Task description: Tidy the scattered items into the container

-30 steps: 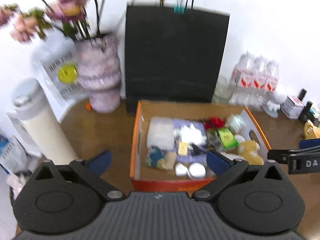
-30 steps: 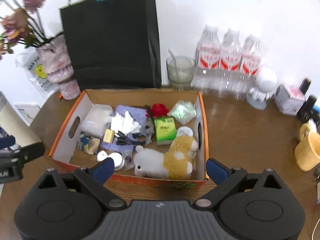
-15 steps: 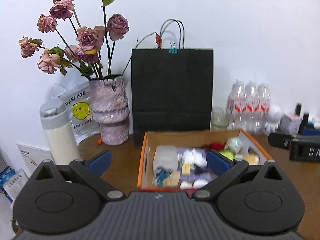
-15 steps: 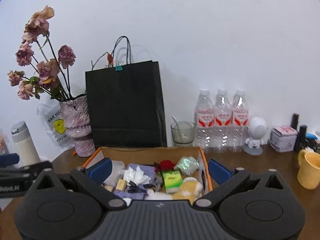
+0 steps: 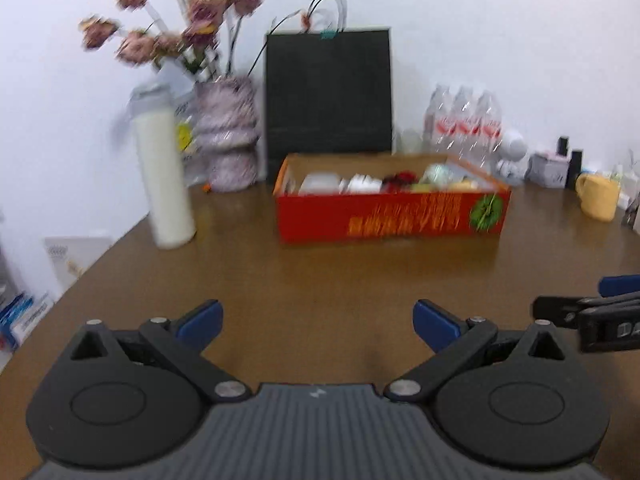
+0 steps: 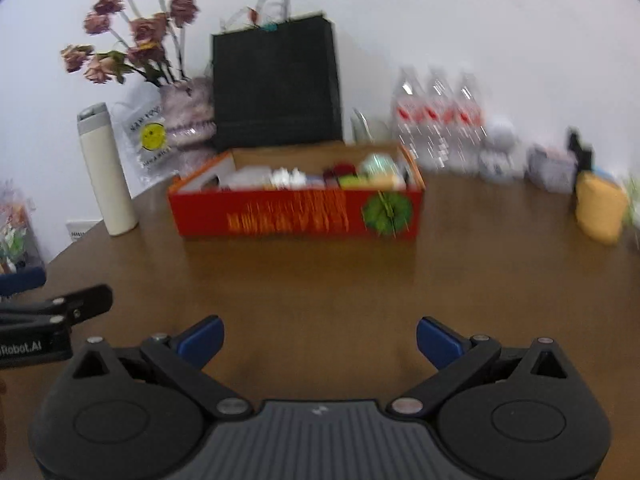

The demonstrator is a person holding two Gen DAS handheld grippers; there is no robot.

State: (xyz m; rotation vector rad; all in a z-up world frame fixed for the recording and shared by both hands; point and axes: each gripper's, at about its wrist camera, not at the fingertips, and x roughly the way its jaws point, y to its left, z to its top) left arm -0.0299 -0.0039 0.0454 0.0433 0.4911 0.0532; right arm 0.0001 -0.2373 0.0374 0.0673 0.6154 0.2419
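Note:
A red-orange cardboard box (image 5: 390, 214) (image 6: 296, 212) stands on the brown table, holding several small items: white packets, a red flower, a green pack, a plush toy. My left gripper (image 5: 318, 320) is open and empty, low over the table well in front of the box. My right gripper (image 6: 320, 336) is also open and empty, likewise back from the box. Each gripper shows at the edge of the other's view. Both views are blurred.
Behind the box stand a black paper bag (image 5: 328, 92), a vase of dried roses (image 5: 228, 136), a white flask (image 5: 164, 176) and three water bottles (image 6: 436, 120). A yellow mug (image 5: 596, 200) and small objects sit at the right. The table's left edge (image 5: 80, 276) is near.
Both grippers have pulled back from above the box and dropped low over the table near its front. The box now shows side-on and farther away. Both stay open.

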